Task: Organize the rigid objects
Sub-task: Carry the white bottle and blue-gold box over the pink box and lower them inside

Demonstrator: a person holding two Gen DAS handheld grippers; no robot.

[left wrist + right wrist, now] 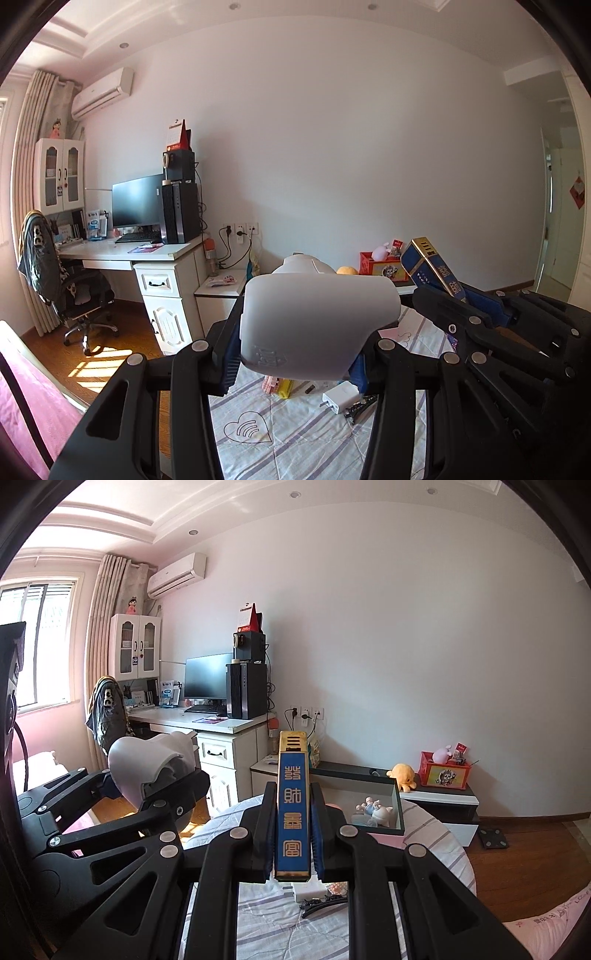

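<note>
A rounded white plastic casing (317, 317) fills the middle of the left wrist view, raised above the bed, with my left gripper (295, 358) shut on its two sides. A long blue and gold box (291, 768) with gold characters stands up between the pads of my right gripper (293, 801), which is shut on it. The two grippers are side by side in the air. The right gripper (476, 310) and its blue box (432, 266) show at the right of the left wrist view. The left gripper (173, 779) and the white casing (144, 764) show at the left of the right wrist view.
Below lies a bed with a striped sheet (295, 435) carrying a white charger (340, 400), black hair clips (360, 408) and small yellow and pink items. Ahead is a dark-rimmed box (354, 773) holding figurines, then a low cabinet with an orange plush (402, 775) and red crate (445, 775). A desk (221, 723) stands left.
</note>
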